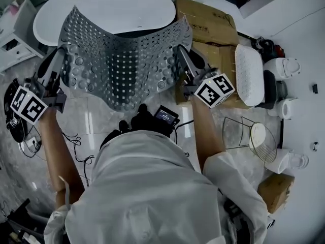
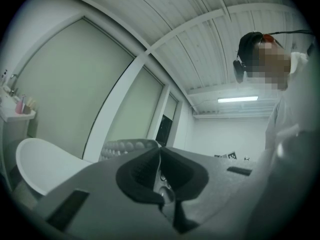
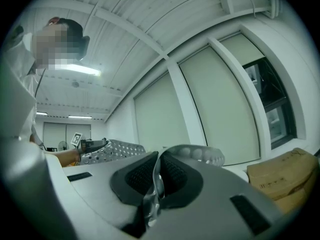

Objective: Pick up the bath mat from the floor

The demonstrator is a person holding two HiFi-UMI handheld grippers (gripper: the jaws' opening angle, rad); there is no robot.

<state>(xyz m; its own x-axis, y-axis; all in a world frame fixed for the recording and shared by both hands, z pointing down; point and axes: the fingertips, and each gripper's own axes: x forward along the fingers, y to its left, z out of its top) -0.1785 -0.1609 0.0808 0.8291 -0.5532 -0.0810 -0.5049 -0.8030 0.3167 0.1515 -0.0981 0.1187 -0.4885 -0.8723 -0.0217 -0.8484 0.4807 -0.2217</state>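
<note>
The tub (image 1: 101, 9) lay white and wide across the top of the head view. In front of it hung the mat (image 1: 122, 60), grey, holed and studded with suckers. It was spread between the two grippers and raised off the floor (image 1: 86, 123). Its long axis ran left to right across the person's front, and the middle sagged into a lower lobe. Boxes (image 1: 208, 22) stood at the right, just behind the mat's right corner.

The left gripper (image 1: 60, 59) had the mat's left edge and the right gripper (image 1: 181, 49) had its right edge. In each gripper view the jaws were closed on a thin fold of mat pinched between the pads, with a row of suckers curling up just beyond the tips.

The mat therefore lay inboard of both grippers, to the right of the left one and to the left of the right one. Neither hand was nearer, and the load looked evenly shared.

The lift seemed all but done. Any further move would probably depend on keeping the two ends level and equally far apart. If one end were released, the mat would likely swing down from the other.
</note>
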